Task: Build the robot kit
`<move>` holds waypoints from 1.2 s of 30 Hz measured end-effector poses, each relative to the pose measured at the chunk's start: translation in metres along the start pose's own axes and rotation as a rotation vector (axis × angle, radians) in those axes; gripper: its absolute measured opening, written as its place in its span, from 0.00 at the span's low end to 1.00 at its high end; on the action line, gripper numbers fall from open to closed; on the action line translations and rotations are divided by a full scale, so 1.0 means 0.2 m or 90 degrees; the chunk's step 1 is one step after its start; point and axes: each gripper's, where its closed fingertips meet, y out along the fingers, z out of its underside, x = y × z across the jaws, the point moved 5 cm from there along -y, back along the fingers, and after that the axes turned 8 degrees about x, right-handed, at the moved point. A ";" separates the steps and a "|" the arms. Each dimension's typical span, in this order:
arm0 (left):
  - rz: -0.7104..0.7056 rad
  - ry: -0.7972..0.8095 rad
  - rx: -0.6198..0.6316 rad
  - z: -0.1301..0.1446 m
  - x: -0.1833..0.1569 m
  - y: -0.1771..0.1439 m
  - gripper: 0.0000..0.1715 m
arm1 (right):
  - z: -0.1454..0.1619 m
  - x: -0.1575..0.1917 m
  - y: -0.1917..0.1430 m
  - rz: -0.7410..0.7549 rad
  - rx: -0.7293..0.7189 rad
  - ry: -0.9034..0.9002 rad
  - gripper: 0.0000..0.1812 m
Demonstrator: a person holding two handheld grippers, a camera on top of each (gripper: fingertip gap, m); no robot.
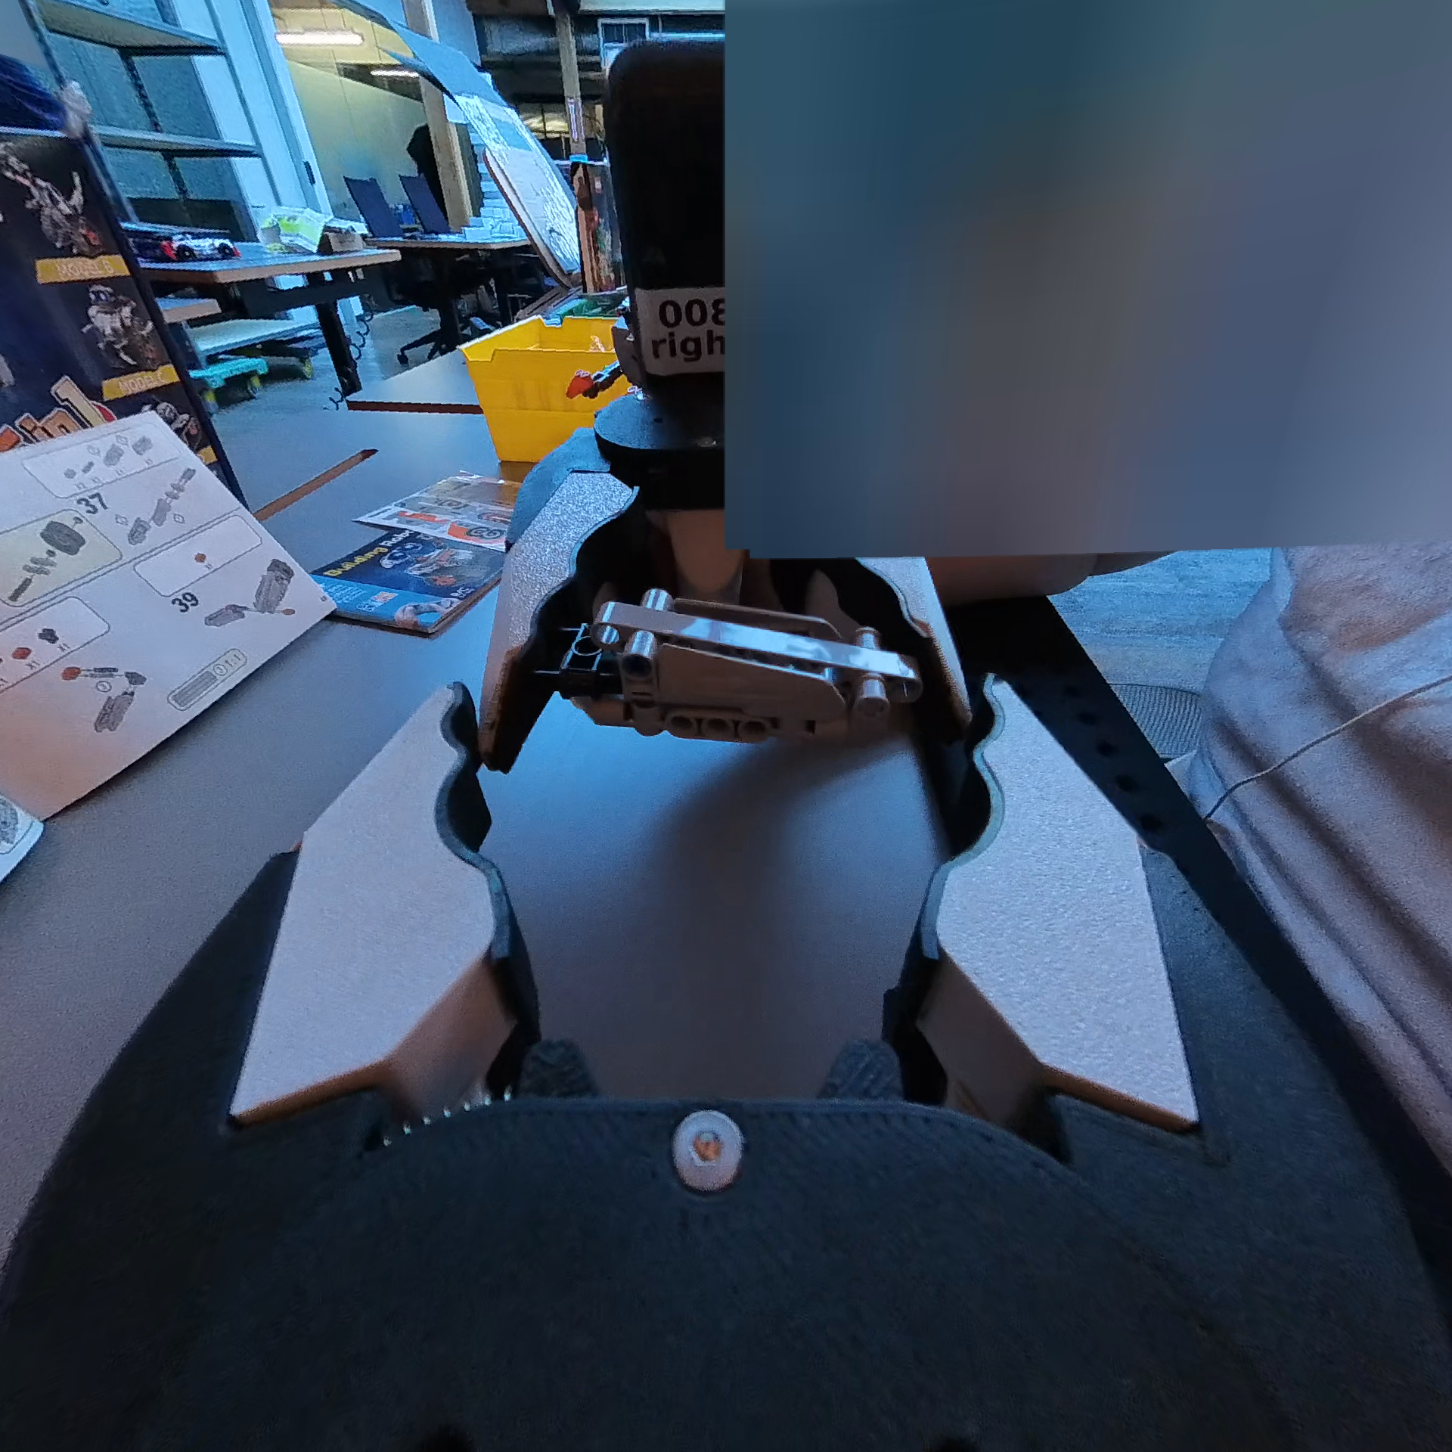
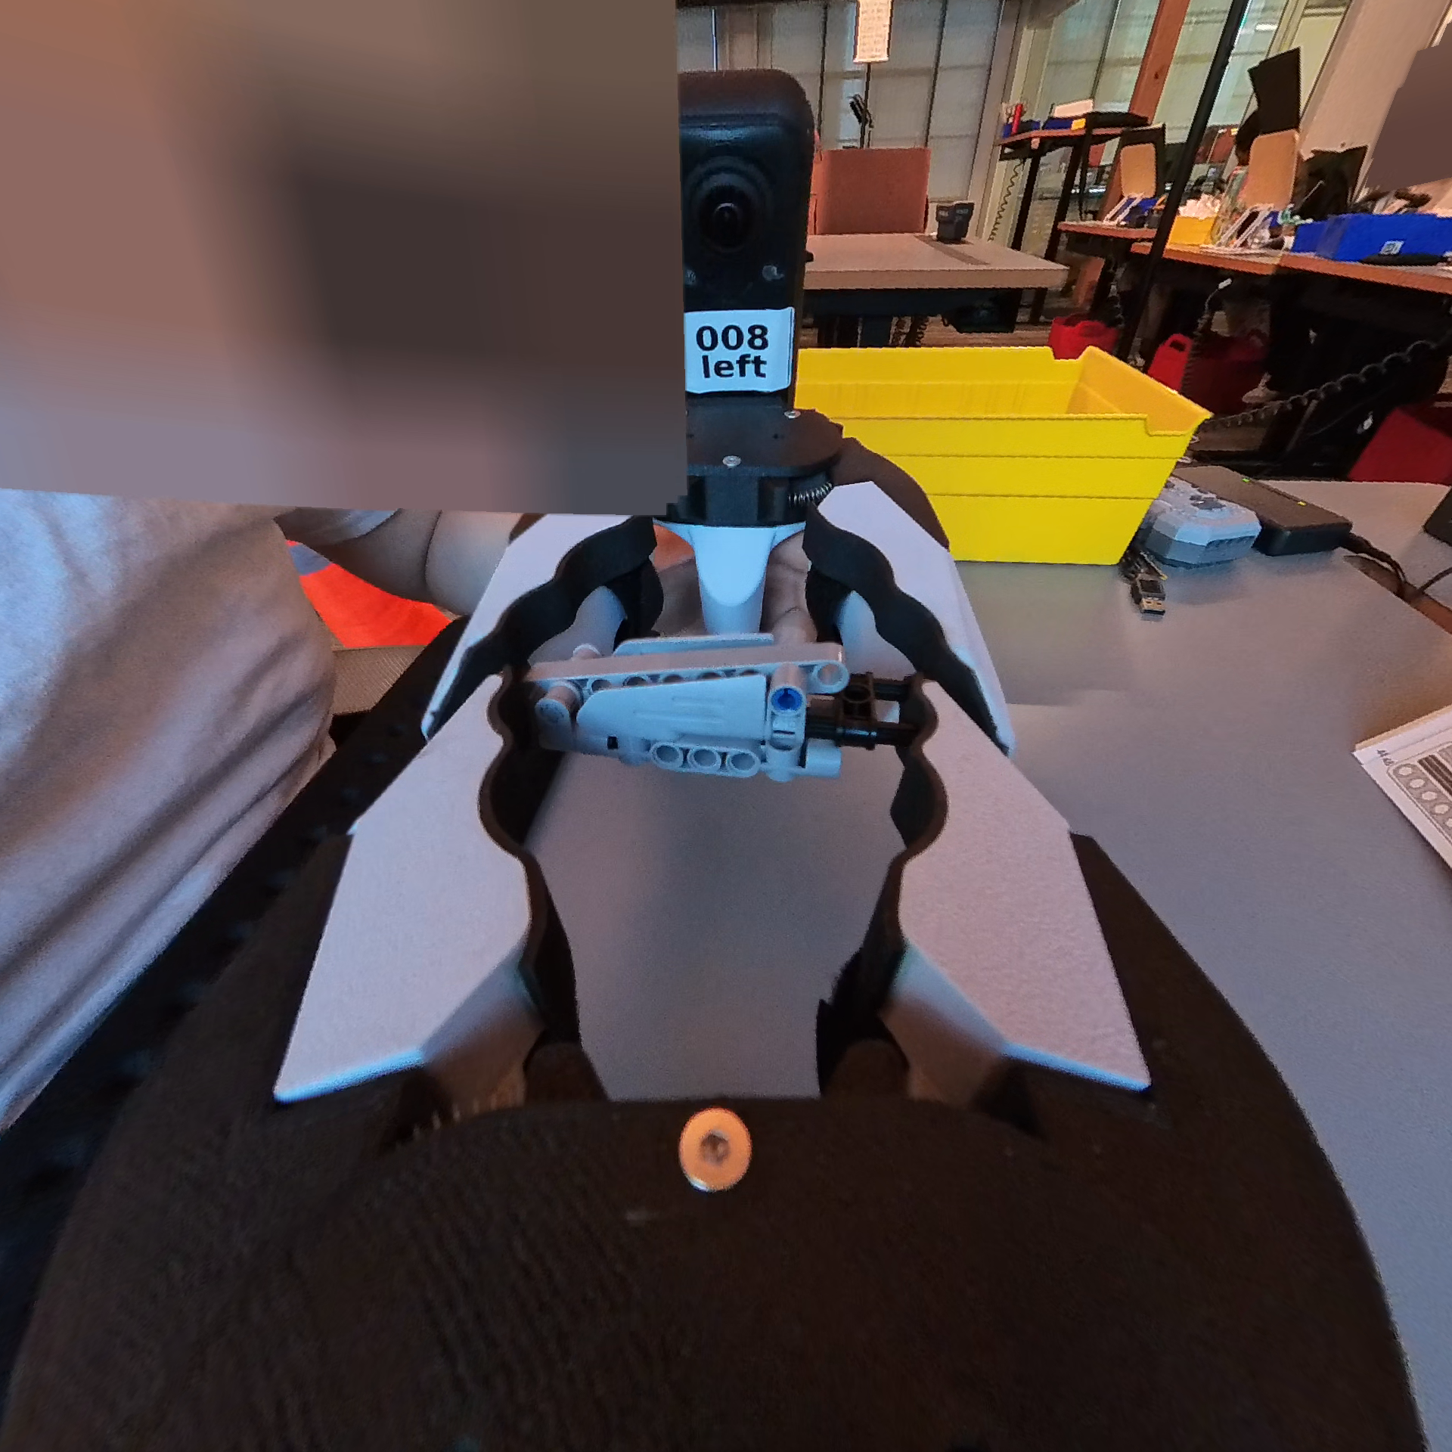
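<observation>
left gripper (image 1: 725, 699): its fingers are standing wide open and gripping nothing; the tips are sitting just outside the other gripper's fingers, one on each side, apart from the brick piece.
right gripper (image 2: 711, 699): it is pointing straight at the left one, nose to nose. its fingers are closing in on the brick piece end to end and, as far as both views show, carrying it.
brick piece (image 2: 691, 715): a small grey assembly of holed beams and pins with a black connector at one end. it is hanging level just above the table, between the right gripper's fingertips - the black end is pressing one finger and a grey pin the other.
table (image 1: 707, 903): the grey top is showing bare under both grippers, with a soft shadow lying below the piece.
person: a grey sleeve (image 1: 1336, 746) is resting along the table edge beside the grippers, and a bit of hand is showing behind each one.
paper: an open instruction sheet (image 1: 133, 597) is leaning against a dark printed box (image 1: 71, 314), and two booklets (image 1: 408, 581) are lying flat beyond it.
farther off: a yellow bin (image 2: 1006, 456) is standing well behind the grippers - next to it a grey control unit (image 2: 1202, 526) and a loose plug (image 2: 1147, 589) are lying on the table.
background: desks, chairs and shelves are filling the room behind.
</observation>
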 end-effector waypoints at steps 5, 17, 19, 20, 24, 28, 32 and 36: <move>0.002 -0.001 -0.005 0.00 0.00 0.00 0.70 | -0.01 0.00 0.00 0.002 -0.002 -0.003 0.52; 0.002 -0.002 0.009 0.01 0.00 0.01 0.69 | 0.01 -0.01 0.00 0.001 0.010 -0.001 0.51; 0.002 -0.001 0.009 0.01 0.00 0.01 0.69 | 0.01 0.00 0.00 0.001 0.010 -0.001 0.51; 0.002 -0.002 0.010 0.01 0.00 0.01 0.69 | 0.01 -0.01 0.00 0.001 0.008 0.000 0.51; 0.001 -0.005 0.011 0.01 0.00 0.00 0.69 | 0.01 -0.01 0.00 -0.002 0.006 0.004 0.51; 0.004 -0.021 -0.001 0.00 0.01 0.00 0.69 | 0.00 -0.02 0.00 -0.006 -0.006 0.022 0.51; 0.006 -0.033 -0.007 -0.01 0.02 -0.01 0.69 | -0.01 -0.02 0.00 -0.010 -0.017 0.036 0.51; 0.019 -0.108 -0.033 -0.02 0.05 -0.02 0.69 | -0.01 -0.06 0.01 -0.033 -0.053 0.121 0.51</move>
